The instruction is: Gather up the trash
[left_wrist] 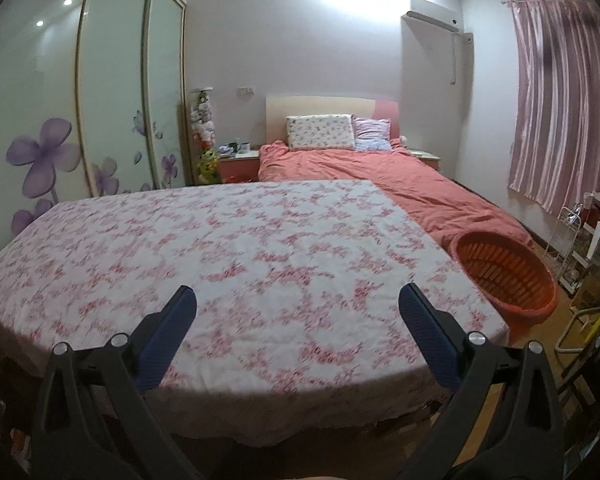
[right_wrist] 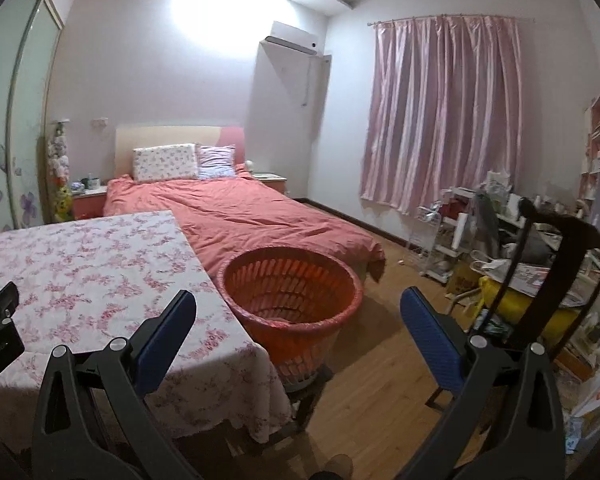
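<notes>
A bedroom seen from two hand-held grippers. The largest thing is the bed (right_wrist: 240, 216), covered in a salmon-red quilt, its long axis running from the headboard at the far wall toward the viewer. Two pillows (left_wrist: 320, 132) lean upright against the headboard.

In front of the bed stands a table (left_wrist: 236, 248) draped in a white cloth with pink flowers; nothing lies on the cloth. A pink curtain (right_wrist: 444, 112) hangs closed on the right wall, and a wardrobe (left_wrist: 112, 80) with frosted sliding doors and purple flower prints fills the left wall.

Just beside the table's right edge, between table and bed foot, sits an orange slatted basket (right_wrist: 292, 300). It stands upright with its round mouth facing up, raised on a low dark stand. Its inside looks empty.

The left gripper (left_wrist: 298, 300) hovers above the table's near edge, blue-padded fingers spread wide and holding nothing. The right gripper (right_wrist: 298, 304) points toward the basket, fingers likewise spread wide and empty.

No writing or brand can be read.
</notes>
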A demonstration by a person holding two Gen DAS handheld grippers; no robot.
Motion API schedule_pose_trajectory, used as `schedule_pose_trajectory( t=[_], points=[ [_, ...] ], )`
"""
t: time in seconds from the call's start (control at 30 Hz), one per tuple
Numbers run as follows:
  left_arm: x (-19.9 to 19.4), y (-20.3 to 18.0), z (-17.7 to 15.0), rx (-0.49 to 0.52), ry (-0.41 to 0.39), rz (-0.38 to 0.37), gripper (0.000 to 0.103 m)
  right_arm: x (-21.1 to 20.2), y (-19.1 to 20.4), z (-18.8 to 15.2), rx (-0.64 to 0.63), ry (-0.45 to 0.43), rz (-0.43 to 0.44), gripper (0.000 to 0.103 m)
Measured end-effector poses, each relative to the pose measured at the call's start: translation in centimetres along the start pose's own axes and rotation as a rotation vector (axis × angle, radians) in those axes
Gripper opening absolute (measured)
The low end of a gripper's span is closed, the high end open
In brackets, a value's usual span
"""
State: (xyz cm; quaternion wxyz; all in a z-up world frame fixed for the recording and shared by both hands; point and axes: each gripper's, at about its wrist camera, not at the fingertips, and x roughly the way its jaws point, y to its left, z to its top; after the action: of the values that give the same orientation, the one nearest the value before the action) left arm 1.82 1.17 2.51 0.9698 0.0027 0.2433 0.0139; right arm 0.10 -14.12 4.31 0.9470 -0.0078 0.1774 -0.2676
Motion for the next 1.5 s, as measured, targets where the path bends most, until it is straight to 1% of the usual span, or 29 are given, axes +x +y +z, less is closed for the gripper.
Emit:
schedule_pose_trajectory(
  t=[0.13,0.23,0.43,0.53,0.93,1.23,1.5],
  points=[
    [0.1,0.4,-0.9,-0.005,0.028,0.004,0.099,0.4,0.4,-0.6,0.001,0.060,0.003,0.101],
    [0.1,0.6,-1.5,-0.007,0.039,0.004,0.099,0.4,0.4,-1.0,0.004,0.087,0.003,0.101],
    [-0.1,0.4,-2.2,-0.003,0.043,0.018,0.099,-0.2,0.8,-1.8,-0.017,0.079,-0.055,0.101],
    [-0.1,0.3,-2.4,-0.002,0.044,0.017,0.099,-0.1,0.8,-2.0,-0.018,0.088,-0.067,0.101],
    [0.1,0.1,-2.9,-0.017,0.077,-0.012,0.099,0.5,0.0,-2.5,-0.006,0.126,-0.056,0.101],
    [-0.1,-0.4,-3.0,-0.017,0.079,-0.026,0.099,0.8,-0.2,-2.6,-0.001,0.135,-0.046,0.101],
    [-0.6,-1.0,-2.6,-0.014,0.063,-0.046,0.099,0.9,-0.2,-2.6,0.004,0.134,-0.043,0.101]
  ],
)
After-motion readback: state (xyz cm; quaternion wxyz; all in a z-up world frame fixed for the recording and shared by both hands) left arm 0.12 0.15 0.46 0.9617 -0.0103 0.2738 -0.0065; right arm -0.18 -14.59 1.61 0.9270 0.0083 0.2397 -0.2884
